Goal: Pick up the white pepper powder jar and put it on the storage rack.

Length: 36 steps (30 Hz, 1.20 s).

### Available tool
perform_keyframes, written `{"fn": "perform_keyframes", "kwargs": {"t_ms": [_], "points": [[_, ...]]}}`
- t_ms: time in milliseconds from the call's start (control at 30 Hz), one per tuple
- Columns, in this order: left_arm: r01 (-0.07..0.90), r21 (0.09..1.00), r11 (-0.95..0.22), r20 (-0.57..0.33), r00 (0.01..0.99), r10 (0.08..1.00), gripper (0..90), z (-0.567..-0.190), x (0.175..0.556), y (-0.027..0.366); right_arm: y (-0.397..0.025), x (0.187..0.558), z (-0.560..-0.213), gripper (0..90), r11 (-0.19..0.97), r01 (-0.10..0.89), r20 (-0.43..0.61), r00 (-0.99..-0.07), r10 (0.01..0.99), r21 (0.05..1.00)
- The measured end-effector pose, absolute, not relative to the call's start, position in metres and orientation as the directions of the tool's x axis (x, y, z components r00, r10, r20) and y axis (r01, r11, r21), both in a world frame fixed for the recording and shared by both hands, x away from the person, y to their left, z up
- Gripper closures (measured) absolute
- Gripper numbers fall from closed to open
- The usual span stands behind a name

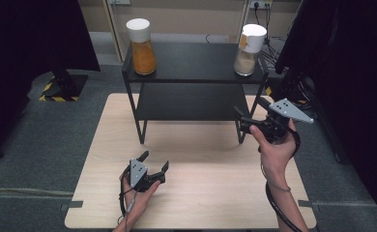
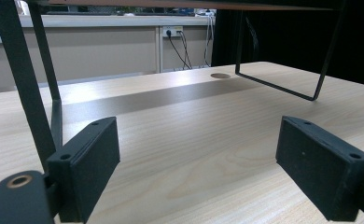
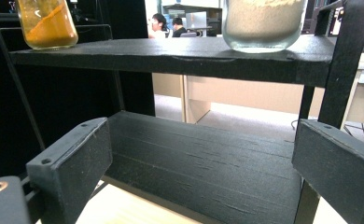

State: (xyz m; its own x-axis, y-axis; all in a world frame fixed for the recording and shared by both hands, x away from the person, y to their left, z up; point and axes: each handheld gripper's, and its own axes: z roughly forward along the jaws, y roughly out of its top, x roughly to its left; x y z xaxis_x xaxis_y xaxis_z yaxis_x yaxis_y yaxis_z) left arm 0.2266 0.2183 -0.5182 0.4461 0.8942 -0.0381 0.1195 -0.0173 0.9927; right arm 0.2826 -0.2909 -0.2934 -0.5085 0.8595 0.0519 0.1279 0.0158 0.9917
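I hold my right gripper [image 1: 248, 122] raised at the shelf's [image 1: 191, 62] right end, jaws spread and empty, because the pale-powder jar [image 1: 248, 50] stands on the top board just above it. My left gripper [image 1: 153, 164] waits low over the table [image 1: 210, 193], likewise open (holding nothing). The right gripper view shows the jar's glass base [image 3: 264, 25] up close; the high view adds its white lid and the orange jar [image 1: 142, 48].

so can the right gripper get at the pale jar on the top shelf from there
Probably yes. The right gripper is open, beside the shelf's right end, below the pale jar. The jar stands alone near that corner, nothing around it, so lifting the hand should reach it.
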Motion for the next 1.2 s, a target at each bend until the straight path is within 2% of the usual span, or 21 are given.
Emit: {"fn": "perform_keyframes", "kwargs": {"t_ms": [1200], "points": [[0.117, 0.993, -0.019, -0.036, 0.445, 0.895, 12.8, -0.518, 0.226, 0.218, -0.297, 0.281, -0.336, 5.0, 0.029, 0.207, 0.082, -0.508, 0.857, 0.978]]}}
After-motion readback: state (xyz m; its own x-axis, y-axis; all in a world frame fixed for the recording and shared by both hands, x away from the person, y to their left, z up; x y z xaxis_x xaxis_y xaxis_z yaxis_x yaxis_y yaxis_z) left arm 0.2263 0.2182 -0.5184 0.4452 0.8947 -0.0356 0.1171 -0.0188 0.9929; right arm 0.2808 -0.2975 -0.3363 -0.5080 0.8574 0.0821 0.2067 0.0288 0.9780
